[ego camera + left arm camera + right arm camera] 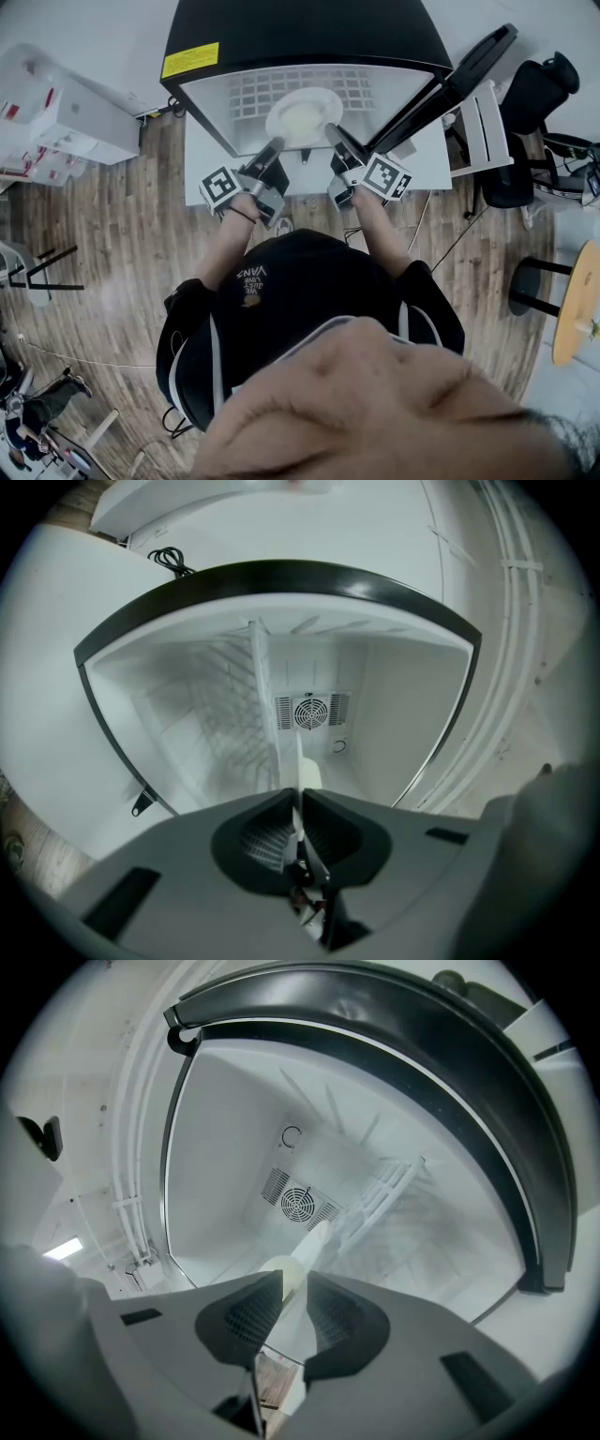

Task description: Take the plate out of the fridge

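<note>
Both forearms, left (223, 246) and right (382, 232), extend forward, roughly parallel, with the grippers pointing level. Left gripper (274, 147): rolled on its side, jaws nearly together, clamped on the thin rim of the plate (305, 114) between the pads. Right gripper (336, 133): also rolled, jaws partly apart, the plate's rim between them with a gap showing beside one pad.
</note>
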